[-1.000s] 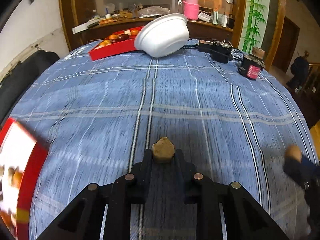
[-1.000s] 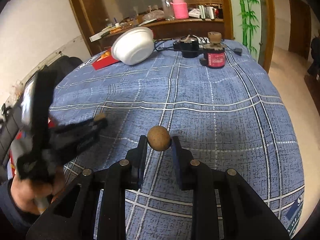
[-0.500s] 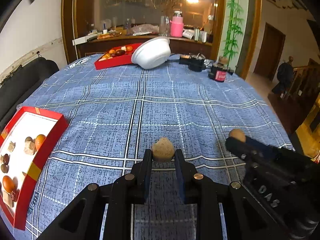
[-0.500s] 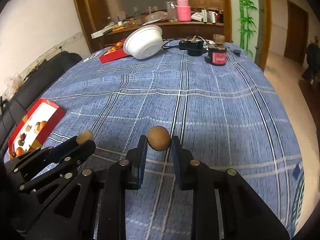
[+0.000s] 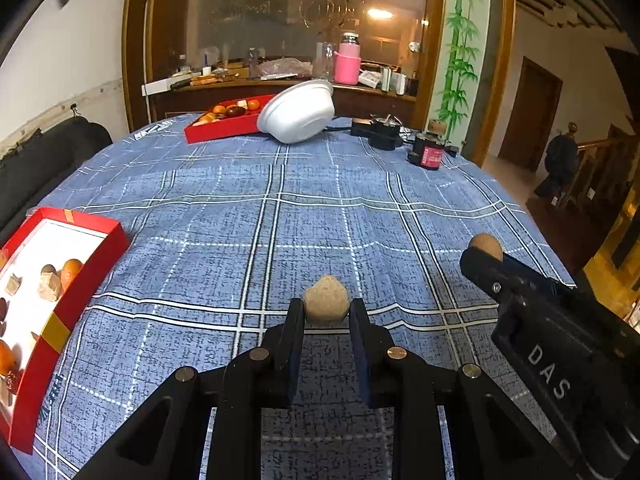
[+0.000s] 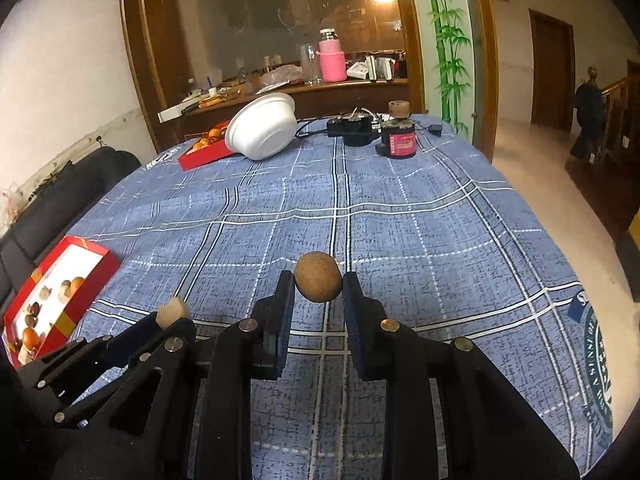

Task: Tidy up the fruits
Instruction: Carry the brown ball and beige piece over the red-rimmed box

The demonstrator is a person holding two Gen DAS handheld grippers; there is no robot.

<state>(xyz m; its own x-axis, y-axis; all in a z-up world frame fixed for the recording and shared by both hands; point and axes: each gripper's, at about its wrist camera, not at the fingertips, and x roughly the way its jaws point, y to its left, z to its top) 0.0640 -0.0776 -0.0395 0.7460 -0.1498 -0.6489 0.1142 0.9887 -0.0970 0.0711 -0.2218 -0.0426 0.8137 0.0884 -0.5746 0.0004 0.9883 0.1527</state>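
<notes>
Two grippers held side by side above a bench covered in a blue plaid cloth (image 5: 280,208). Left gripper (image 5: 325,312) at 6 o'clock of its own view, fingers (image 5: 294,328) nearly closed and pinching a pale, lumpy, rough-skinned fruit (image 5: 325,305) at the tips, clear of the cloth. Right gripper (image 6: 318,284) likewise at 6 o'clock of its view, fingers (image 6: 285,292) drawn in close around a smooth brown round fruit (image 6: 318,282), pressed from both sides and lifted off the cloth. Seen from the left camera, right gripper out at 4 o'clock with the brown fruit poking past its tip; seen from the right camera, left gripper low at 8 o'clock with the pale fruit at its end. Near red tray (image 5: 92,256) with a white inside at 9 o'clock on the bench edge, carrying small orange, brown and tan pieces spread apart. Far red tray (image 5: 224,128) at 11 o'clock across the bench, holding orange and dark fruit, with a white bowl (image 5: 298,114) tipped on its side and leaning against it at 12 o'clock. Black device with cables (image 5: 378,136) and a dark jar with a red label (image 5: 428,152) at 1 o'clock, near the far edge. Wooden counter with a pink bottle (image 5: 347,65) beyond the bench.
</notes>
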